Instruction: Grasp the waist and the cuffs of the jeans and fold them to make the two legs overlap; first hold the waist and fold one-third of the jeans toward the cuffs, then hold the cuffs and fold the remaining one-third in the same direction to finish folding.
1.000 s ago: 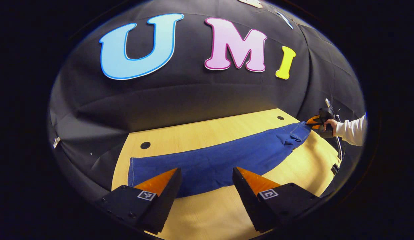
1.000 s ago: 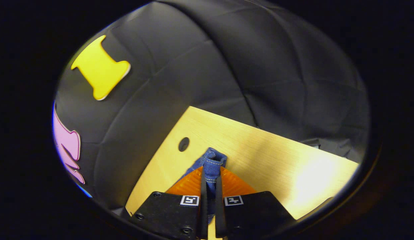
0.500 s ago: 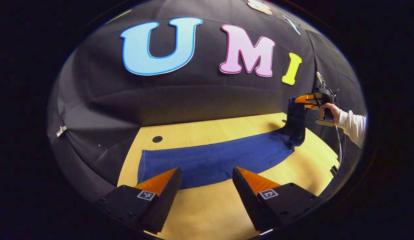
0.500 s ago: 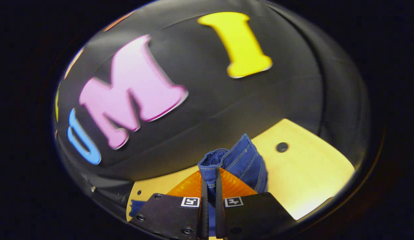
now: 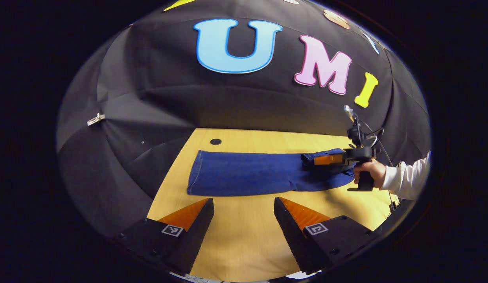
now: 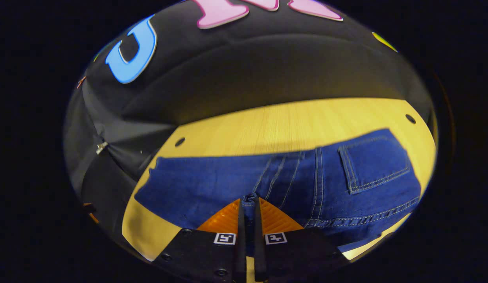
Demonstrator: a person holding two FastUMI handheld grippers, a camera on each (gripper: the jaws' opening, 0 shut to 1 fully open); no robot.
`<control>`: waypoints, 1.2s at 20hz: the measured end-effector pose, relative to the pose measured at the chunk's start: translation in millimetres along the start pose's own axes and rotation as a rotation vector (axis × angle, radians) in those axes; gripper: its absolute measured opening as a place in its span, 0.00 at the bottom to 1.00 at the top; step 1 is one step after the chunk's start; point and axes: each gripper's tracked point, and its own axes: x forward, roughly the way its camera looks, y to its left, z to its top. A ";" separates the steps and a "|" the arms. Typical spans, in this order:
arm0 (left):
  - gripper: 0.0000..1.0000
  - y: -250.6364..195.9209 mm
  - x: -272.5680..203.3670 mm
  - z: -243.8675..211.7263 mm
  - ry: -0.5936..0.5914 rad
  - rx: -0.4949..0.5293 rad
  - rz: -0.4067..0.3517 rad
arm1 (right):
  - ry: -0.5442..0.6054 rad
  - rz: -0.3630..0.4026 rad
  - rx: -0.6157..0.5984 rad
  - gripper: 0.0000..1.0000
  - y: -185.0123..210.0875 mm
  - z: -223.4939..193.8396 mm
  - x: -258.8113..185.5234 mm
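The left gripper (image 5: 244, 212) is held with its fingers spread wide apart, nothing between them. The right gripper (image 6: 247, 212) is clamped nearly closed, fabric pinched between its fingers, gripped by a hand (image 5: 367, 169).

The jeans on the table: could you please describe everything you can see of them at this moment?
The jeans are dark blue denim with pale contrast stitching and a patch back pocket. They lie lengthwise on the light wooden table, legs overlapped into one strip, cuffs flat at the far end. The waist end is pinched in the right gripper and carried over the legs, forming a fold. The left gripper is open, short of the cloth.
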 end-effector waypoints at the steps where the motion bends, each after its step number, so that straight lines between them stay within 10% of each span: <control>1: 0.96 5.7 2.7 -5.9 0.013 -0.021 0.004 | 0.043 0.025 0.017 0.12 6.4 -7.6 7.5; 2: 0.96 10.3 7.6 -11.5 0.028 -0.048 0.007 | 0.041 0.062 0.035 0.03 9.0 -9.1 12.1; 4: 0.95 19.3 25.1 -22.4 0.073 -0.131 0.003 | 0.058 0.102 0.055 0.37 10.7 -2.6 -5.5; 5: 0.96 22.4 37.5 -21.6 0.088 -0.183 0.000 | 0.072 0.138 0.065 0.33 15.9 -0.9 -15.6; 9: 0.96 41.0 85.6 0.8 0.127 -0.295 -0.001 | 0.016 0.234 -0.050 0.76 23.1 29.1 -82.2; 17: 0.95 101.6 193.6 30.7 0.344 -0.414 0.114 | -0.002 0.229 -0.119 0.77 -27.3 28.2 -177.2; 24: 0.94 155.4 249.9 -23.1 0.543 -0.297 0.307 | 0.118 0.125 -0.117 0.77 -112.2 -22.0 -197.3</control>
